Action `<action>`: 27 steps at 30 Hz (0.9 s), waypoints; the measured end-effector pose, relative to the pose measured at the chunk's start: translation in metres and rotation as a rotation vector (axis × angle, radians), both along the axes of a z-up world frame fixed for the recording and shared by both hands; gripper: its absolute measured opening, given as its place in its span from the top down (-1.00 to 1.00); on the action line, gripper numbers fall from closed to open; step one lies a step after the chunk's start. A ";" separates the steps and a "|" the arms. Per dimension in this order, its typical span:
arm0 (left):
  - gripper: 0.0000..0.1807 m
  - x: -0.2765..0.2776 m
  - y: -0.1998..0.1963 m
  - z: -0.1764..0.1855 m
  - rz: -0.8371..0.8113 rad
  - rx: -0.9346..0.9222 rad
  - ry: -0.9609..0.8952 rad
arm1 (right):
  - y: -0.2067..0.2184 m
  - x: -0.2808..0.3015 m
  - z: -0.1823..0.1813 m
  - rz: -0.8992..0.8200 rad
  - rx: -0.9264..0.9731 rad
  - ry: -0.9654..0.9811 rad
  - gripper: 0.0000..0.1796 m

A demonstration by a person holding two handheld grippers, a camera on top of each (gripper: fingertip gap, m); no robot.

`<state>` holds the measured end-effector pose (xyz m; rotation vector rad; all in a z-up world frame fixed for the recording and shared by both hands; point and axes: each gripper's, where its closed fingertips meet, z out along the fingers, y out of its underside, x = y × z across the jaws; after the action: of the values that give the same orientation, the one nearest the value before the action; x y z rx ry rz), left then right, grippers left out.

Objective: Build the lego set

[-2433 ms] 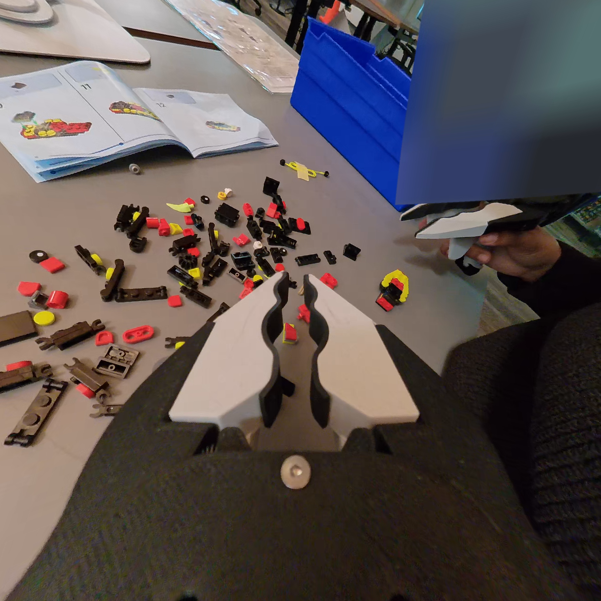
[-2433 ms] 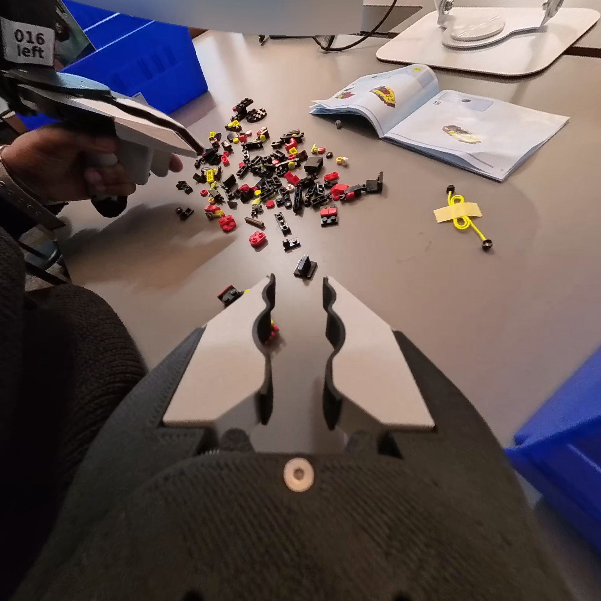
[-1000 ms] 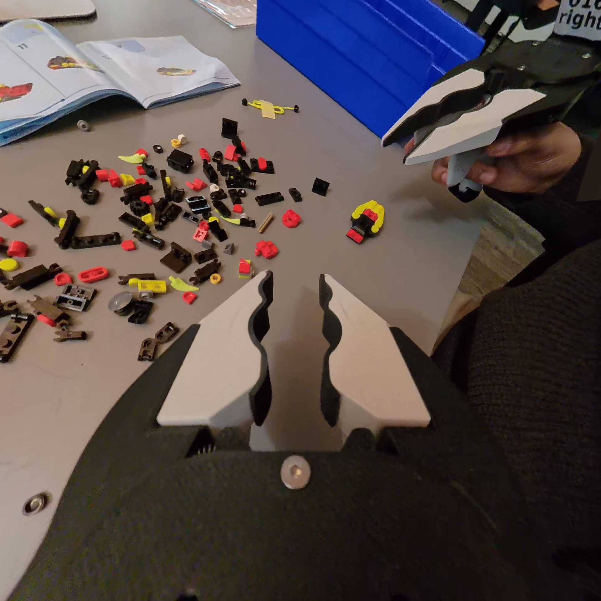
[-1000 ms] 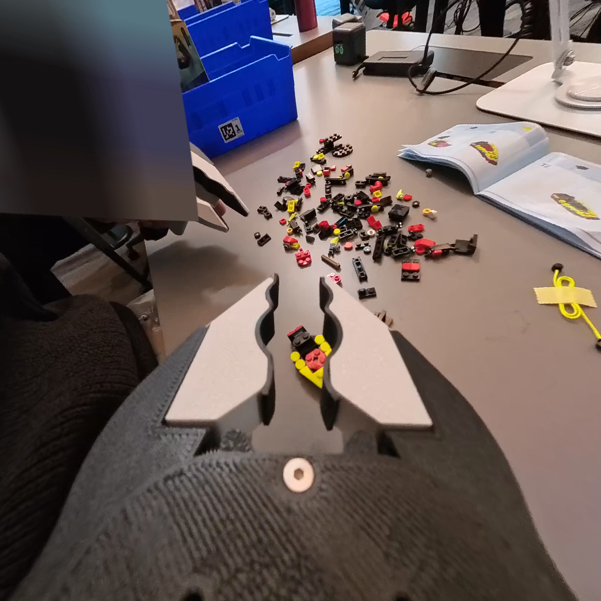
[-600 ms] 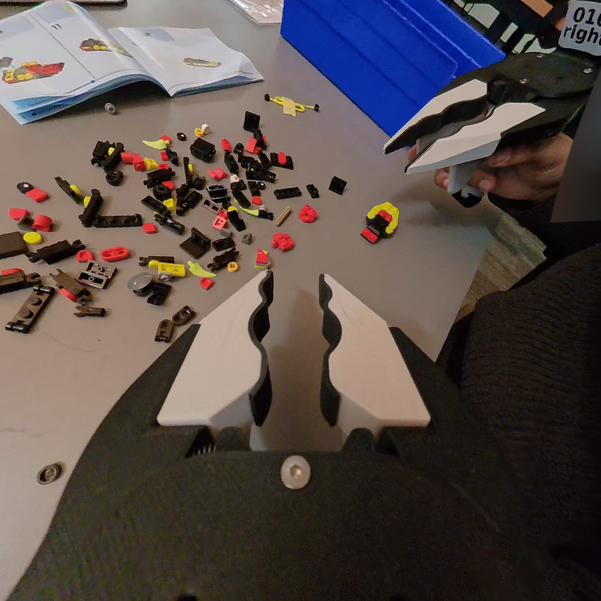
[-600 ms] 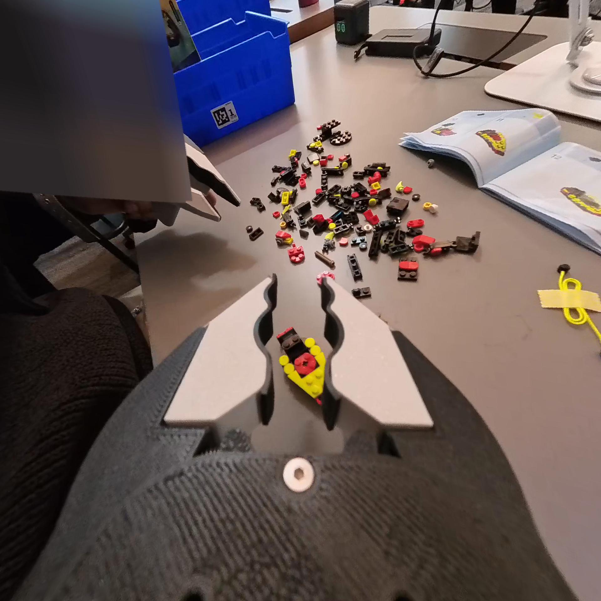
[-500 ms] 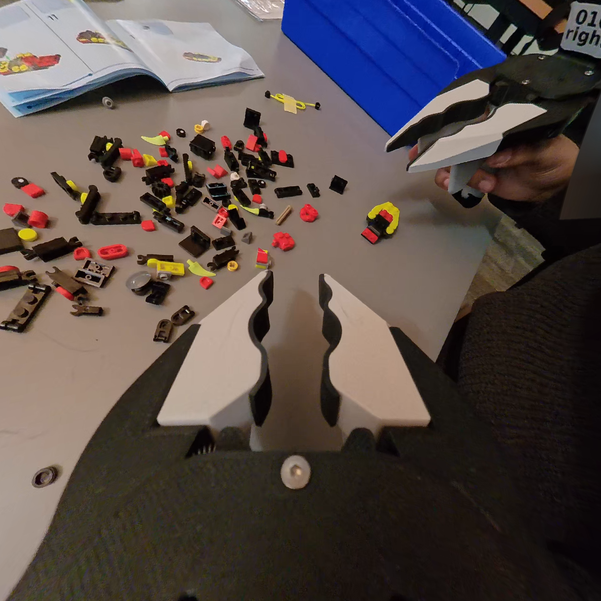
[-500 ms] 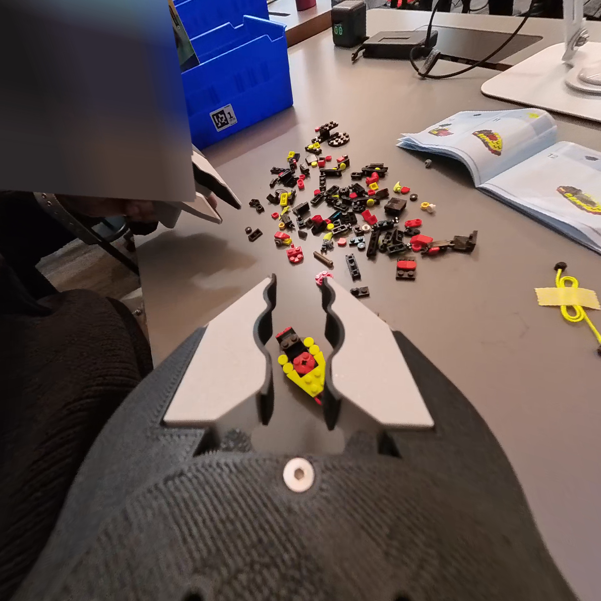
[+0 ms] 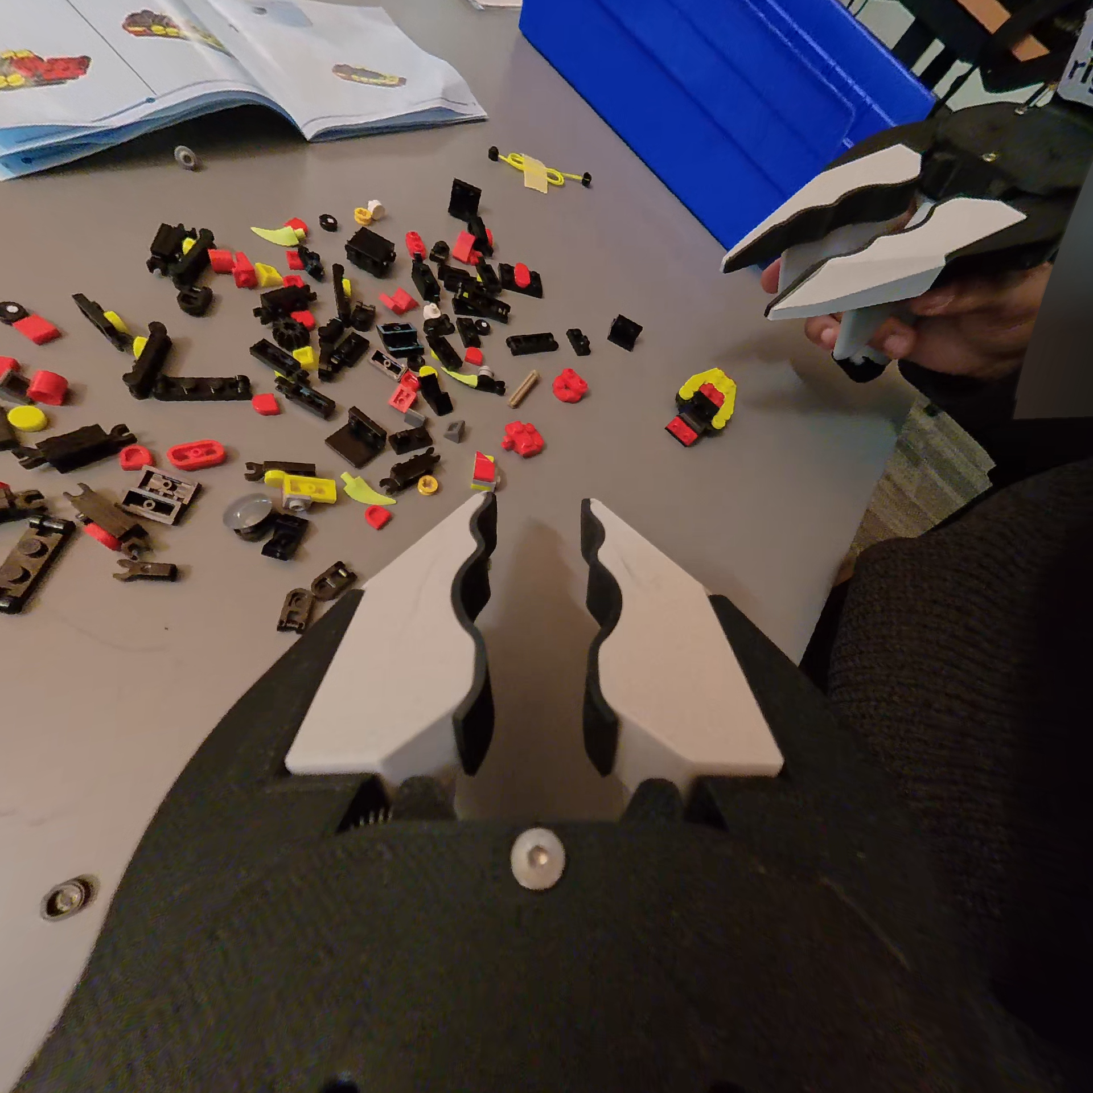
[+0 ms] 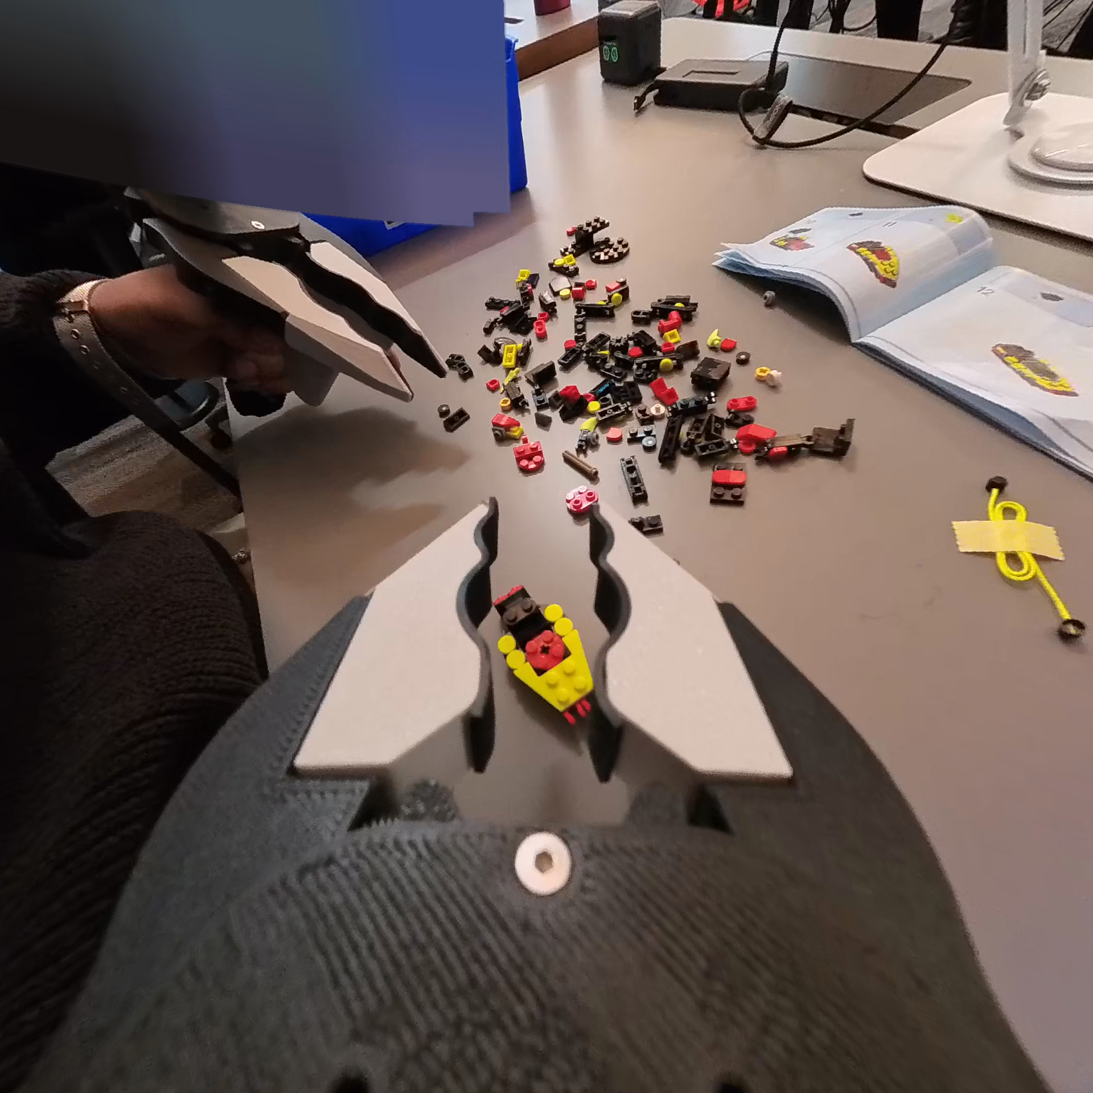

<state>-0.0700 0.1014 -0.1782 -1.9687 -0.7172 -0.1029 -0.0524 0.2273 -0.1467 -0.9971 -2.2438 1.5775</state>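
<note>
A small partly built yellow, red and black model (image 9: 704,402) lies on the grey table (image 9: 680,532) near its front edge. In the right wrist view the model (image 10: 544,656) shows between my right gripper's open fingers, below them on the table. My right gripper (image 10: 541,508) is open and empty, held above the model; it also shows in the left wrist view (image 9: 745,287). My left gripper (image 9: 535,505) is open and empty, above the near edge of the pile of loose black, red and yellow pieces (image 9: 355,349). The left gripper also shows in the right wrist view (image 10: 426,381).
An open instruction booklet (image 9: 236,77) lies beyond the pile. A blue bin (image 9: 698,100) stands at the back right. A yellow cord with tape (image 10: 1011,541) lies to the right. A monitor base (image 10: 993,159) and cables sit at the far side. My dark sleeve (image 9: 958,680) is close. Some 15 cm of space lies between my two pairs of fingers.
Both grippers have stayed open. The left gripper has drawn back and up from the pile. The right gripper has come over the small model, which now sits between its fingers.
</note>
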 end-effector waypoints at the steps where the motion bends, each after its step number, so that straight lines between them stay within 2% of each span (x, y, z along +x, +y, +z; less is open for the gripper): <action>1: 0.71 0.000 0.000 0.000 0.002 0.000 -0.001 | 0.000 0.000 0.000 0.000 0.001 -0.001 0.68; 14: 0.67 0.003 0.004 0.014 -0.014 0.152 -0.131 | 0.001 -0.003 -0.005 -0.006 0.020 -0.010 0.67; 27: 0.65 0.005 0.004 0.011 -0.023 0.140 -0.144 | 0.001 -0.003 -0.008 -0.004 0.044 -0.013 0.68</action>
<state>-0.0648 0.1055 -0.1673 -1.8494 -0.7602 -0.3038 -0.0553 0.2283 -0.1552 -1.0031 -2.2731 1.5173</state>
